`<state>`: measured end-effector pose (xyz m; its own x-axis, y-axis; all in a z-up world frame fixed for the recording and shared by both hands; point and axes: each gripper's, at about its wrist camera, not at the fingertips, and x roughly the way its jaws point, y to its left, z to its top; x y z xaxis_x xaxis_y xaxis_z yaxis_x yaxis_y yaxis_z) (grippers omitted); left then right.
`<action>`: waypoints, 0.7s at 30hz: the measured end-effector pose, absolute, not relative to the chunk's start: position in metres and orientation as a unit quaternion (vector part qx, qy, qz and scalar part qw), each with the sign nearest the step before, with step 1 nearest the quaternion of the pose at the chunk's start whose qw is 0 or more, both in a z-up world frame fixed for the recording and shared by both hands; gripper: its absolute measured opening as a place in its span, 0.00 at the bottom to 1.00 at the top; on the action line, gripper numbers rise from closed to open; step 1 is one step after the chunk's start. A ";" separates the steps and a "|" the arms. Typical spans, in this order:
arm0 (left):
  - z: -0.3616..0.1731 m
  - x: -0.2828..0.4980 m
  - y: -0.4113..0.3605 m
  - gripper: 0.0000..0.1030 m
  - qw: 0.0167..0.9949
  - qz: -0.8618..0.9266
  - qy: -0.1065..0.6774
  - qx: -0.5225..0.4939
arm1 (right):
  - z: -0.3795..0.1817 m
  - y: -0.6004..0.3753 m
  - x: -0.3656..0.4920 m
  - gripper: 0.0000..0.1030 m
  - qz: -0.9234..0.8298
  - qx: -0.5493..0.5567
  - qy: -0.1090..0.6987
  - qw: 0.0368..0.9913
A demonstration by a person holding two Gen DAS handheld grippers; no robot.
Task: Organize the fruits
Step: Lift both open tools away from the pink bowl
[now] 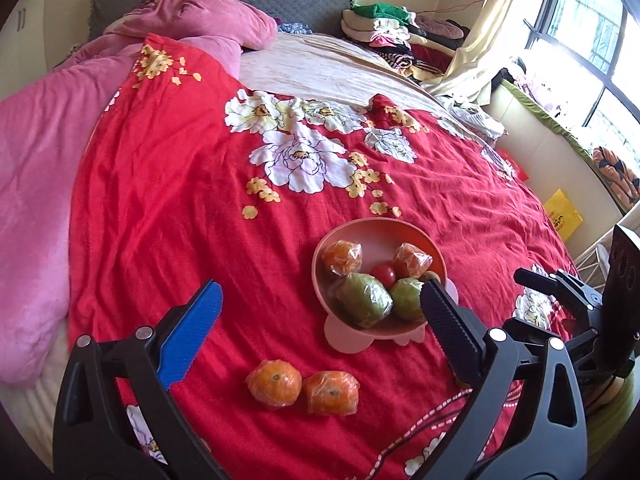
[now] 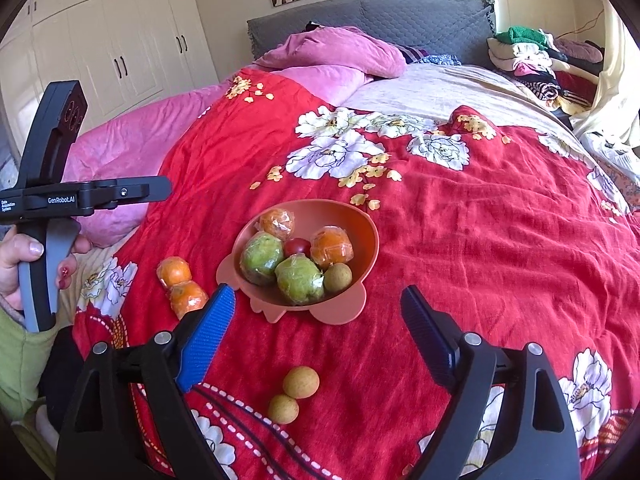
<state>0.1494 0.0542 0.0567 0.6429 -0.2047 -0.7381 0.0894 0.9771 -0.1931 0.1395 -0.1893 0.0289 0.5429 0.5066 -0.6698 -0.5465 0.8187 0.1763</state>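
Both my claws are spread wide with nothing between the fingers: my left claw and my right claw. The pink bowl of wrapped fruit sits on the red bedspread at twelve o'clock from my right claw. Two wrapped oranges lie touching at six o'clock from the bowl in my left view, and two small brown fruits lie touching between my right fingers.

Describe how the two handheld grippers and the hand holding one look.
Each gripper is black plastic with silver pivot bolts. The left gripper and right gripper each carry one bright blue ribbed pad and one dark ribbed pad. The left one's body reads "GenRobot.AI" in white, above a grey handle. The hand has painted nails and a green sleeve.
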 end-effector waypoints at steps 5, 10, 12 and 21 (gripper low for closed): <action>0.054 0.141 0.059 0.90 0.904 -0.074 0.416 -0.069 | 0.031 -0.188 0.132 0.83 0.301 -0.030 0.373 0.877; 0.049 0.131 0.058 0.90 0.902 -0.074 0.421 -0.066 | 0.029 -0.188 0.124 0.83 0.301 -0.027 0.376 0.876; 0.046 0.127 0.056 0.90 0.902 -0.074 0.422 -0.061 | 0.026 -0.187 0.120 0.83 0.301 -0.028 0.379 0.875; 0.037 0.112 0.054 0.90 0.900 -0.064 0.428 -0.043 | 0.015 -0.186 0.104 0.83 0.305 -0.034 0.397 0.865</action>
<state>0.1118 0.0541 0.0366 0.6247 -0.1515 -0.7660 0.0784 0.9882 -0.1315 0.1040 -0.1862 0.0149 0.4993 0.5009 -0.7070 -0.5544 0.8118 0.1836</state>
